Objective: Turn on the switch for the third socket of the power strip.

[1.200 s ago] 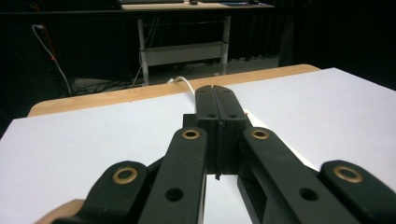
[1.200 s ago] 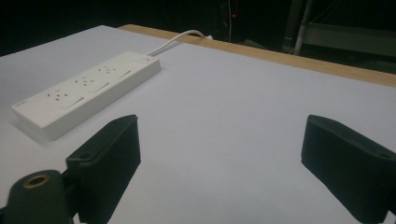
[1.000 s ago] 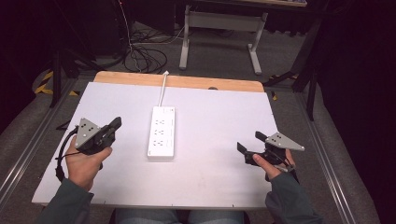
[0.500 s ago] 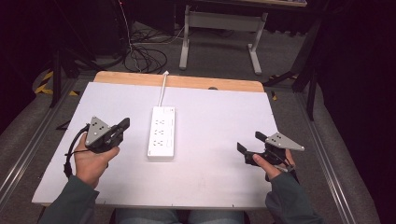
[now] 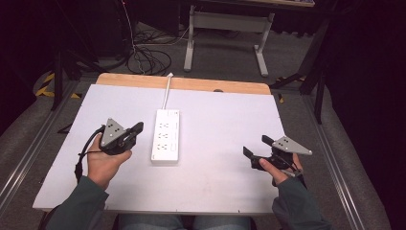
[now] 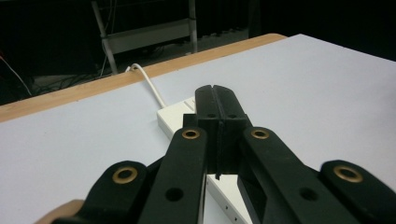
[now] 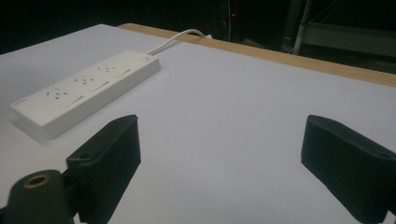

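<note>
A white power strip [image 5: 166, 135] lies lengthwise in the middle of the white table top [image 5: 225, 120], its white cable [image 5: 167, 90] running off the far edge. My left gripper [image 5: 138, 128] hovers just left of the strip, jaws pressed together with nothing between them; in the left gripper view its shut jaws [image 6: 216, 105] overlap the power strip [image 6: 176, 115]. My right gripper [image 5: 255, 152] rests near the table's right front, jaws spread wide and empty. In the right gripper view [image 7: 219, 163] the power strip [image 7: 86, 91] lies far off to the left.
A bare wooden strip [image 5: 191, 84] edges the far side of the table. Beyond it on the floor are a metal table frame [image 5: 225, 33] and a tangle of cables [image 5: 143, 52]. Metal rails run along both sides of the table.
My left gripper has moved right, toward the power strip, and now sits close beside it. The right gripper has stayed in place, still open.
</note>
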Available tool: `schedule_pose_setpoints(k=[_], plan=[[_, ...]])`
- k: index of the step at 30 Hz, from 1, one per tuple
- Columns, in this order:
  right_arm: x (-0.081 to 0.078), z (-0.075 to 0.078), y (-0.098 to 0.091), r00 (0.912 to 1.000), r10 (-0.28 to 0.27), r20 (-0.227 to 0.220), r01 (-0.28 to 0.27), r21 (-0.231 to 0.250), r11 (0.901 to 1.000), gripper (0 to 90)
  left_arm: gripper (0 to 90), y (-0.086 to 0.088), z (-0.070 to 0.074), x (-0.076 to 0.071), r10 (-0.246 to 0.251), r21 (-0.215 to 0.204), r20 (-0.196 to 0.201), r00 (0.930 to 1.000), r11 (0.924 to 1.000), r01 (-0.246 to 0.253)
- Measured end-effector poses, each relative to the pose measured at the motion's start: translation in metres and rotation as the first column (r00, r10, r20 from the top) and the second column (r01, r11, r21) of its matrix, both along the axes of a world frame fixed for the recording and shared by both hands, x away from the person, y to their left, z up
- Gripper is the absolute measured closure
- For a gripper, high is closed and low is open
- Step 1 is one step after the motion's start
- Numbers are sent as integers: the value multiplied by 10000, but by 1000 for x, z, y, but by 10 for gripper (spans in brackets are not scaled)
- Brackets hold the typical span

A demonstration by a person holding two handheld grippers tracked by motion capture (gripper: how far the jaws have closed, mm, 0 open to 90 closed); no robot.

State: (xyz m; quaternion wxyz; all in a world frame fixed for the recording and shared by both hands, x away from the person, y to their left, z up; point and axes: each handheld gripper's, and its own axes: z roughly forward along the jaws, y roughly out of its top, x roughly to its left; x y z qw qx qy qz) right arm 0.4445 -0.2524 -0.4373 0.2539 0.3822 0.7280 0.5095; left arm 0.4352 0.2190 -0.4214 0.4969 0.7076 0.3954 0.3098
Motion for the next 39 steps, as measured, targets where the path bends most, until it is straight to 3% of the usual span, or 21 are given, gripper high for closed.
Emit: schedule_pose_setpoints(k=[20, 39], plan=[[0, 0, 1, 10000, 20, -22, -20, -15, 10000, 123, 900, -17, -5, 8, -571, 396, -304, 9979, 9975, 583], [0, -1, 1, 10000, 44, -14, -44, -26, 10000, 123, 900, -27, -9, 12, -821, 654, -559, 9951, 9942, 857]])
